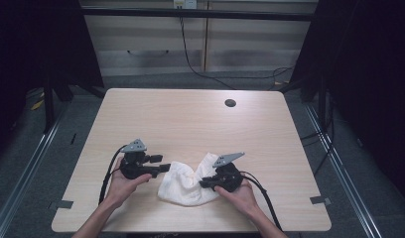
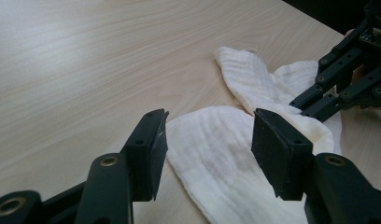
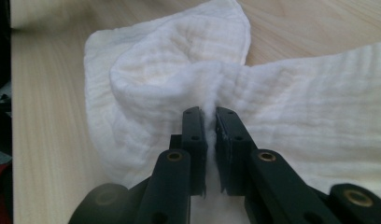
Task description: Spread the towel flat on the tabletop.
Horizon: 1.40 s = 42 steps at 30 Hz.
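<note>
White cloth (image 1: 185, 183) lies bunched near the desk's (image 1: 190, 119) front edge. Right gripper (image 3: 210, 116) jaws narrow, pinching a fold. Left gripper (image 2: 207, 140) jaws wide over the cloth's edge, not gripping.

White cloth (image 1: 186, 184), thin crinkled weave, soft and unfolded. Lies crumpled on the table (image 1: 190, 119), near its front edge, about midway along that edge. Shape is irregular: one rounded lobe toward the front edge, one corner flap turned up and pointing away from that edge. A pinched ridge runs across the middle, with folds radiating from it. Lower layer lies flat against the table surface; upper folds stand slightly proud.
</note>
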Available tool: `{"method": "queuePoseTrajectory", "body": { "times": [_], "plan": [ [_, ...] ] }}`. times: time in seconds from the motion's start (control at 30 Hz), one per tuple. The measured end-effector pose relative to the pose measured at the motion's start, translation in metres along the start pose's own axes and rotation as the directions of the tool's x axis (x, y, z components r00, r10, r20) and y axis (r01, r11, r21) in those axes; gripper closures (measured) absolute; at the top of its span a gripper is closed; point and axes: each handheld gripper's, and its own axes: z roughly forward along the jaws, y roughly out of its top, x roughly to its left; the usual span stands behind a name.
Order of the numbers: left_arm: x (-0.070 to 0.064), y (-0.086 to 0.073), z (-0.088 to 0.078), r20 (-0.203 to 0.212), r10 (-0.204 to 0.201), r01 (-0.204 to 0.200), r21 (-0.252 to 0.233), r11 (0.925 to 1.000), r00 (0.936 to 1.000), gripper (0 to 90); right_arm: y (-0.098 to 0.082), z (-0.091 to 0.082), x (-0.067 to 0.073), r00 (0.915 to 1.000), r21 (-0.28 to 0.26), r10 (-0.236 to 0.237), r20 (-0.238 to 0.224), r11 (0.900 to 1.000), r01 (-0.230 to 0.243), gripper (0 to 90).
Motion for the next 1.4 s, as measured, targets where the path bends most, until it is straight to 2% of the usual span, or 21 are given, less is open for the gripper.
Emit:
{"method": "queuePoseTrajectory", "body": {
  "times": [0.07,0.13,0.2,0.27,0.4,0.43,0.5,0.57,0.67,0.73,0.8,0.83,0.9,1.0,1.1,1.2,1.4],
  "plan": [
    [0.004,-0.002,-0.002,0.000,-0.016,0.016,-0.001,0.9999,0.9999,43.6,0.002,-0.001,0.001,0.9999,-0.019,-0.011,-0.009,1.000,0.010,78.4],
    [0.006,-0.004,-0.002,-0.006,-0.013,0.013,0.010,0.9999,0.9999,40.6,0.005,-0.005,0.001,0.9999,-0.043,-0.011,-0.008,0.999,0.010,75.4],
    [0.008,-0.004,-0.001,-0.041,-0.010,0.011,0.034,0.9993,0.9991,37.5,0.009,-0.014,0.000,1.0000,-0.067,-0.009,-0.003,0.998,0.009,72.0],
    [0.010,-0.004,0.000,-0.042,-0.012,0.014,0.044,0.9989,0.9990,36.5,0.010,-0.026,-0.002,1.0000,-0.099,0.005,-0.004,0.995,-0.005,67.4],
    [0.010,0.000,-0.001,-0.056,-0.015,0.017,0.047,0.9988,0.9983,37.3,0.006,-0.056,-0.008,0.9981,-0.139,0.036,0.049,0.990,-0.029,55.8],
    [0.011,0.002,-0.001,-0.059,-0.011,0.014,0.043,0.9990,0.9982,37.7,0.003,-0.064,-0.011,0.9961,-0.146,0.043,0.077,0.989,-0.031,54.7],
    [0.013,0.007,0.000,-0.062,-0.007,0.011,0.050,0.9987,0.9981,37.8,-0.003,-0.077,-0.017,0.9936,-0.164,0.067,0.091,0.985,-0.051,53.8],
    [0.017,0.012,0.004,-0.046,-0.034,0.035,0.029,0.9990,0.9984,37.2,-0.011,-0.087,-0.023,0.9895,-0.170,0.084,0.118,0.984,-0.063,53.4],
    [0.019,0.018,0.014,-0.047,-0.026,0.029,0.063,0.9976,0.9986,36.0,-0.022,-0.097,-0.028,0.9845,-0.188,0.110,0.137,0.979,-0.083,52.9],
    [0.021,0.016,0.020,-0.044,-0.022,0.024,0.059,0.9979,0.9988,33.9,-0.028,-0.100,-0.030,0.9823,-0.197,0.120,0.144,0.976,-0.091,52.4],
    [0.021,0.013,0.027,-0.031,-0.018,0.021,0.083,0.9963,0.9994,33.4,-0.032,-0.100,-0.032,0.9803,-0.197,0.132,0.147,0.975,-0.102,52.2],
    [0.021,0.013,0.030,-0.031,-0.004,0.007,0.100,0.9950,0.9995,33.7,-0.034,-0.100,-0.034,0.9800,-0.196,0.134,0.147,0.975,-0.104,52.0],
    [0.020,0.012,0.033,-0.028,0.007,-0.004,0.101,0.9949,0.9996,39.7,-0.038,-0.100,-0.035,0.9783,-0.198,0.148,0.145,0.973,-0.118,51.2],
    [0.021,0.011,0.036,-0.032,0.037,-0.033,0.111,0.9933,0.9988,47.2,-0.041,-0.100,-0.035,0.9792,-0.193,0.140,0.147,0.975,-0.111,50.7],
    [0.024,0.007,0.042,-0.035,0.044,-0.039,0.130,0.9907,0.9984,54.1,-0.043,-0.100,-0.036,0.9782,-0.192,0.142,0.151,0.975,-0.112,50.6],
    [0.022,0.005,0.048,-0.020,0.065,-0.061,0.153,0.9863,0.9977,57.4,-0.044,-0.099,-0.036,0.9777,-0.190,0.144,0.153,0.975,-0.114,50.1],
    [0.020,0.004,0.051,-0.028,0.101,-0.095,0.166,0.9816,0.9945,57.5,-0.042,-0.099,-0.038,0.9775,-0.188,0.151,0.147,0.975,-0.122,49.4]
  ]
}}
